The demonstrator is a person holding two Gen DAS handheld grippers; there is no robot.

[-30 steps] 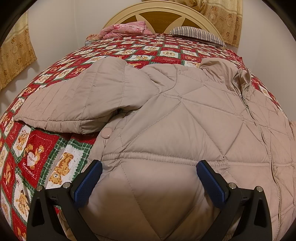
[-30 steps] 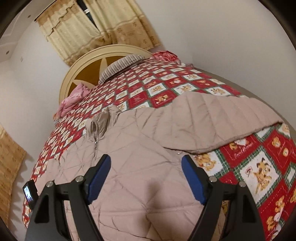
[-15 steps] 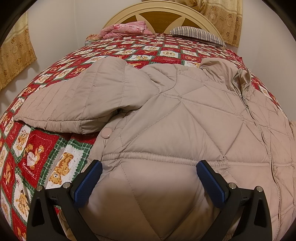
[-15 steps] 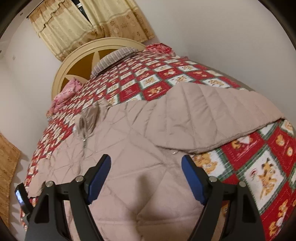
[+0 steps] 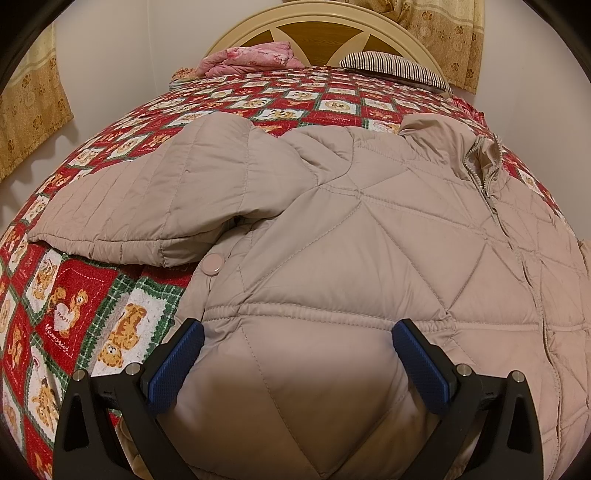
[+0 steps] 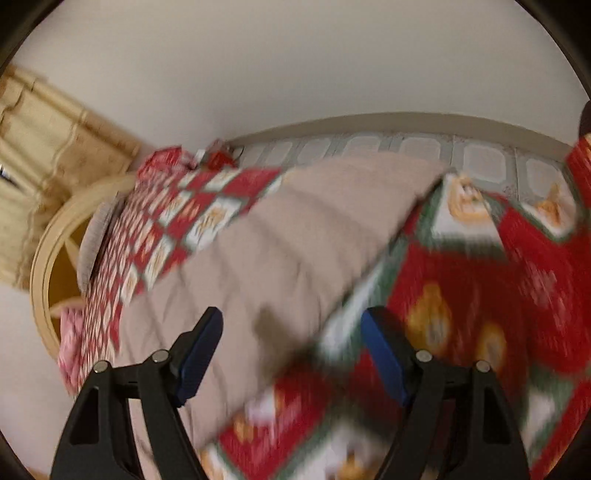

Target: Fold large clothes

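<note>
My left gripper (image 5: 297,356) hangs over the beige jacket (image 5: 332,236) spread on the bed quilt (image 5: 74,295), jaws spread; right gripper (image 6: 291,350) blurred above its far sleeve (image 6: 332,206), jaws wide, nothing pinched.

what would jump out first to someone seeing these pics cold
A big beige quilted jacket lies spread flat across the bed, zipped front up, collar toward the headboard. Under it is a loud red and green teddy-bear bedspread covering the whole bed. In the foreground of each view stands an open gripper with blue pads, the left gripper over the jacket's hem, the right gripper over a sleeve edge, in a blurred picture.
</note>
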